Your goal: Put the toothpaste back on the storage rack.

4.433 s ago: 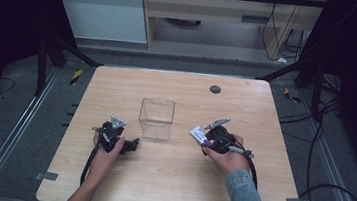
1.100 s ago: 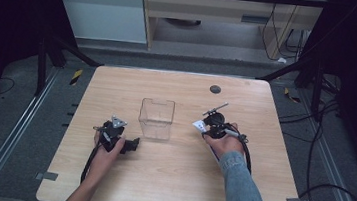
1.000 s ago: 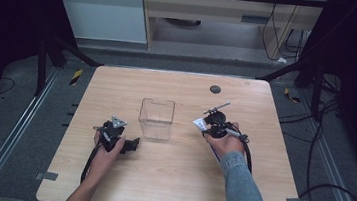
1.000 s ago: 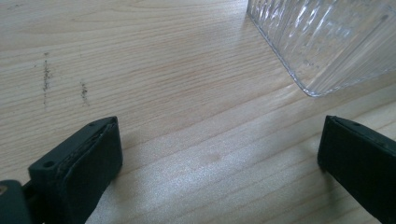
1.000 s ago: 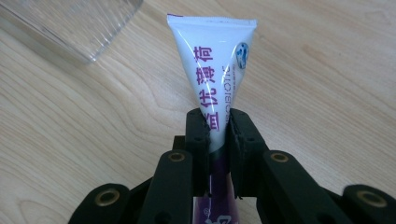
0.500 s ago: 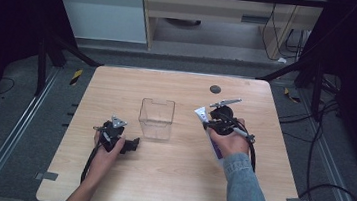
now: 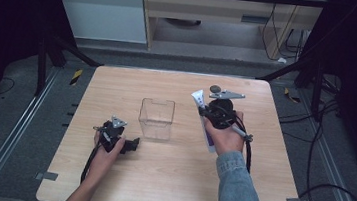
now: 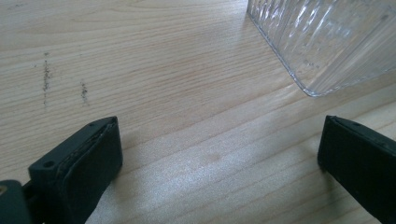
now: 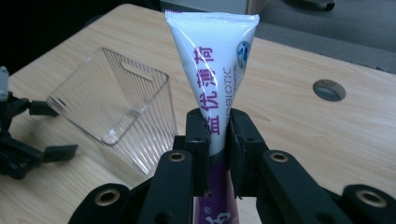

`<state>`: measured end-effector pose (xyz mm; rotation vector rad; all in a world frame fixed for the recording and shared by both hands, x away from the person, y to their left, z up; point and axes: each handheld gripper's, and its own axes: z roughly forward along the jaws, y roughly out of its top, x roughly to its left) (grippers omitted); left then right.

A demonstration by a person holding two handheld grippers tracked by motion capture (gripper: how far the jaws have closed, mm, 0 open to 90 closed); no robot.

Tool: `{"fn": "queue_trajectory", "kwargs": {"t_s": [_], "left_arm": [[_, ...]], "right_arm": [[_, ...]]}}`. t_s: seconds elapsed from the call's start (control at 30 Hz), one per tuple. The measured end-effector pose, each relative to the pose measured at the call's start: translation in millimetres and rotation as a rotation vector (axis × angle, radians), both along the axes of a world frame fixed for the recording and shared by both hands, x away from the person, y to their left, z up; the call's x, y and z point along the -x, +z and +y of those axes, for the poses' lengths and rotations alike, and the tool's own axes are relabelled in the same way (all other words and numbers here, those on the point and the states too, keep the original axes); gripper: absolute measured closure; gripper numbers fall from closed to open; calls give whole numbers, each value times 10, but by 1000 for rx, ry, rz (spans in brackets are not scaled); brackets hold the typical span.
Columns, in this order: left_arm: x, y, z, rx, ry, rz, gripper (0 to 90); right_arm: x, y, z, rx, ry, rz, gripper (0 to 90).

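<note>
While we clamp the tube (image 9: 212,88) crimp-up in the right tool (image 9: 218,140), raised toward the surface's far right for the clear bin (image 7: 156,118) mid-surface; left tool (image 8: 219,154) wide open, empty, resting nearby.

We wear a blue denim sleeve (image 7: 237,187) on our right arm. Our grippers are black, each topped by a grey three-cornered plate (image 7: 118,122), with brass-ringed screw holes (image 9: 177,157) and trailing black cables (image 7: 248,153).
</note>
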<state>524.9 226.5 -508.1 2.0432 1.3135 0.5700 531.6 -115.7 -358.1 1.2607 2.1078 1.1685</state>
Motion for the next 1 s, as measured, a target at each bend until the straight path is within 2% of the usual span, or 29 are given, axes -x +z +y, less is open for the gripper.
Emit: {"fn": "queue_trajectory", "kwargs": {"t_s": [0.13,0.27,0.53,0.73,0.8,1.0], "left_arm": [[0,0,0,0,0,0,0],[0,0,-1,1,2,0,0],[2,-1,-4,2,5,-1,0],[16,-1,-10,0,7,-3,0],[16,-1,-10,1,7,-3,0],[22,-3,-3,4,0,-4,0]], "right_arm": [[-14,62,53,-10,3,-24,793],[-60,145,136,-42,2,-62,794],[-124,227,254,-76,6,-97,794],[-176,347,337,-108,9,-140,794],[-174,407,376,-123,7,-167,794],[-194,486,488,-131,15,-193,794]]}}
